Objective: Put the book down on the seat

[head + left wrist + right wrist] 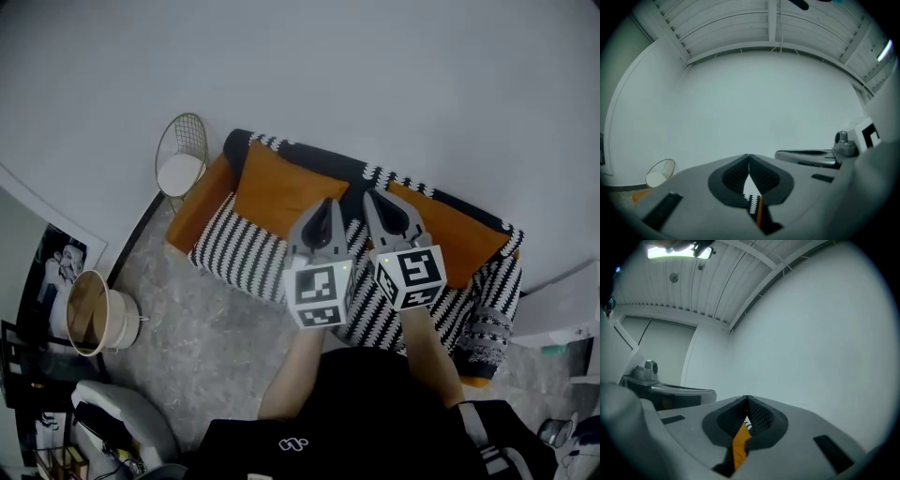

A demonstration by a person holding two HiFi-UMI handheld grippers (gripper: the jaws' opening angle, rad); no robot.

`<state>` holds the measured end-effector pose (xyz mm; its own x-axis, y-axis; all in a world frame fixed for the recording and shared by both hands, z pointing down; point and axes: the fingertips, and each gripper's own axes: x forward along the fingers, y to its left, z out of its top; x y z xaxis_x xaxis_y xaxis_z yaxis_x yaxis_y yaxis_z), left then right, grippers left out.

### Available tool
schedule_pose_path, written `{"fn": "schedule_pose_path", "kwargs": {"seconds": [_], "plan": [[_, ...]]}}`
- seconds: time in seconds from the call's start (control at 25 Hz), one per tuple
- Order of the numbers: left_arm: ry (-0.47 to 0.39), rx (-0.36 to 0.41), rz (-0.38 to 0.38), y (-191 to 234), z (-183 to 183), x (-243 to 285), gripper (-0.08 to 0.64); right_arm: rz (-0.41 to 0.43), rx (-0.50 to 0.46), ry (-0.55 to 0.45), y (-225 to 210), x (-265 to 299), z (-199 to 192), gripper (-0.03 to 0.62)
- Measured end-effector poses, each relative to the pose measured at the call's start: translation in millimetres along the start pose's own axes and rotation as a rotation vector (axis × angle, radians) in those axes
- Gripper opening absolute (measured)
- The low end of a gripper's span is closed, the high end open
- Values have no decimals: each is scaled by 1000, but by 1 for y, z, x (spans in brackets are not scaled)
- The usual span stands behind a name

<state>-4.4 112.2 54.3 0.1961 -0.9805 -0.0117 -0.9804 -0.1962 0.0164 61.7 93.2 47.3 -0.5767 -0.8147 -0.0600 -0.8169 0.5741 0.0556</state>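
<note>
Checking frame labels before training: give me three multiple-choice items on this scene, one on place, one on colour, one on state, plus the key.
1. Where is the gold wire basket?
A) on the sofa seat
B) beside the sofa's end, at the head view's left
C) in the person's hand

2. The sofa's back cushions are:
A) orange
B) green
C) white

3. The left hand-held gripper and right hand-held gripper are:
A) both open
B) both shut, empty
C) shut on a book

Key: 1 B, it stands by the armrest; 2 A, plain orange above the striped cover; 3 B, each gripper view shows the jaws meeting on nothing.
</note>
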Motion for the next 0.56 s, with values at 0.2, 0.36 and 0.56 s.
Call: {"fn": "schedule_pose_path", "kwargs": {"seconds": [0.2,0.36,0.56], "plan": [[-6,-5,1,-3,4,-9,13,1,-12,-9,5,-9,5,11],[-18,-3,-5,-10,9,-13,14,0,-22,-14,4,-16,9,10],[-6,-7,-11,-23,6,-19,14,-4,-29,-12,-1,-31,9,11]]}}
